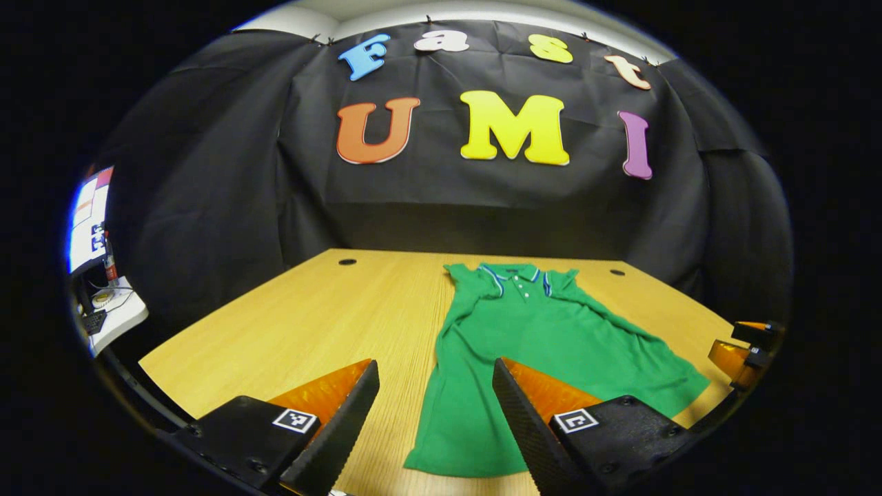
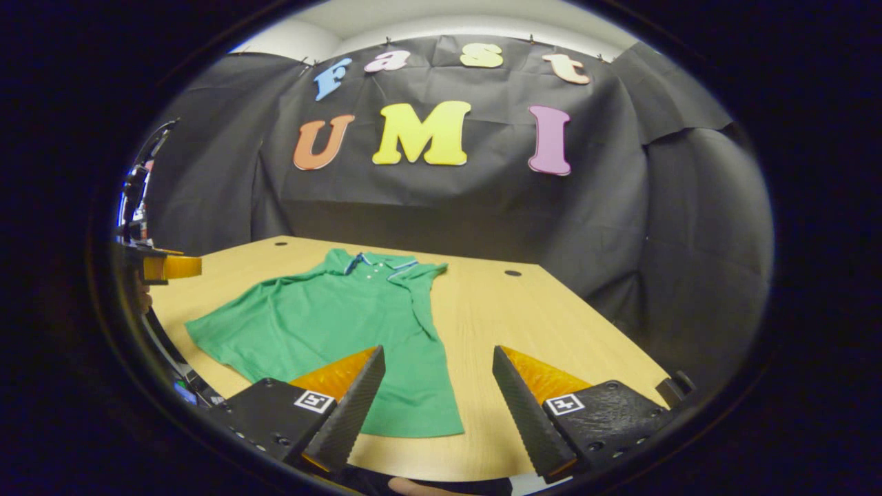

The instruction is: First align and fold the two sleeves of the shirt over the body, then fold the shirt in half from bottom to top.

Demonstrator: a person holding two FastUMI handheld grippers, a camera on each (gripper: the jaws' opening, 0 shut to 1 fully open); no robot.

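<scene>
Green polo shirt (image 1: 544, 351) lies flat, collar far, sleeves seemingly already folded in.

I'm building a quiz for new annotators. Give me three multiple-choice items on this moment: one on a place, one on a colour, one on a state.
1. Where does the shirt lie?
A. on the wooden table
B. on the floor
C. over a chair

2. What colour is the shirt?
A. red
B. green
C. white

3. How do the jaws of the left gripper and right gripper stand?
A. both shut on cloth
B. one open, one shut
C. both open, holding nothing

Key: 1 A, it lies flat on the tabletop; 2 B, green cloth with a striped collar; 3 C, each view shows a wide gap between its fingers.
</scene>
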